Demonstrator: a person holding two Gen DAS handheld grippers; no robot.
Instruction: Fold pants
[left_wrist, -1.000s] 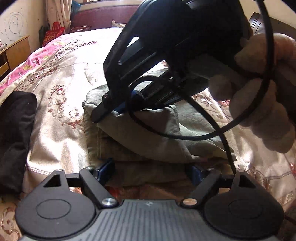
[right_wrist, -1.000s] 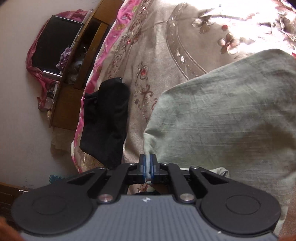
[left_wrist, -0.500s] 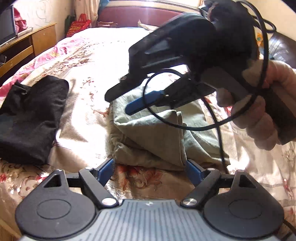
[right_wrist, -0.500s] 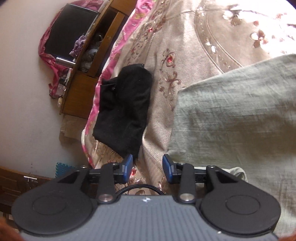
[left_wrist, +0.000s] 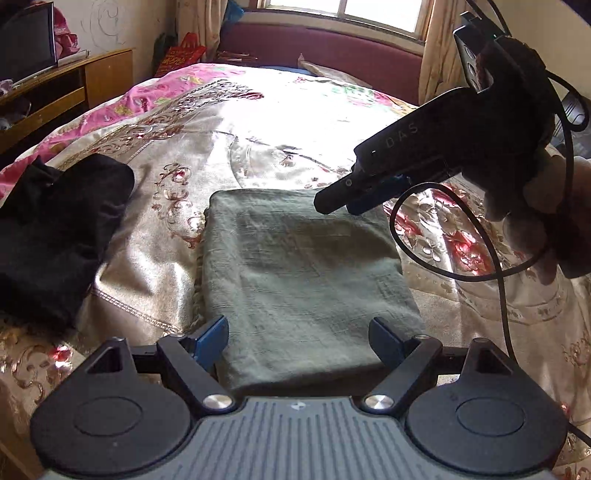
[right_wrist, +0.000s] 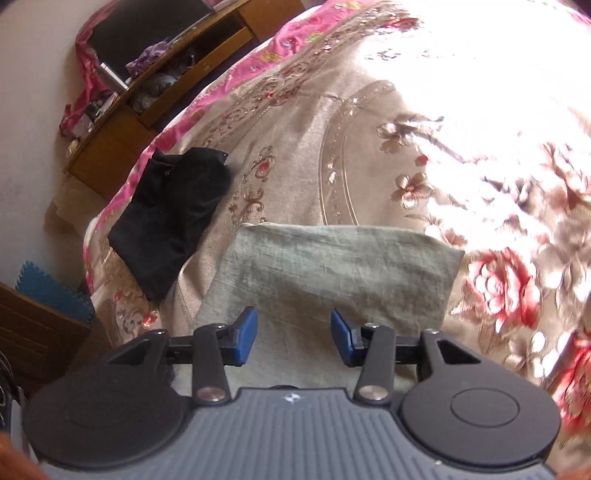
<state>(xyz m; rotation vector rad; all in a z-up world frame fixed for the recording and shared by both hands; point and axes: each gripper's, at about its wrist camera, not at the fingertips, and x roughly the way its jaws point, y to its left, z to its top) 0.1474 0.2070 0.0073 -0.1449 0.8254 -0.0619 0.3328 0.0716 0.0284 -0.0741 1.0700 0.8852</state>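
Pants, grey-green, lie folded into a flat rectangular packet on the floral bedspread, centre of the bed. Left gripper hovers over the packet's near edge, blue pads spread wide with nothing pinched; the cloth lies below and between them, running out toward 12 o'clock. Right gripper has just been opening and now stands about half apart, empty, above the near part of the pants; the folded far edge runs across at 12 o'clock. In the left view the right gripper hangs clear above the packet's far right corner, at 1 o'clock, held by a hand with a black cable looped beneath. Black garment lies separate at 9 o'clock.
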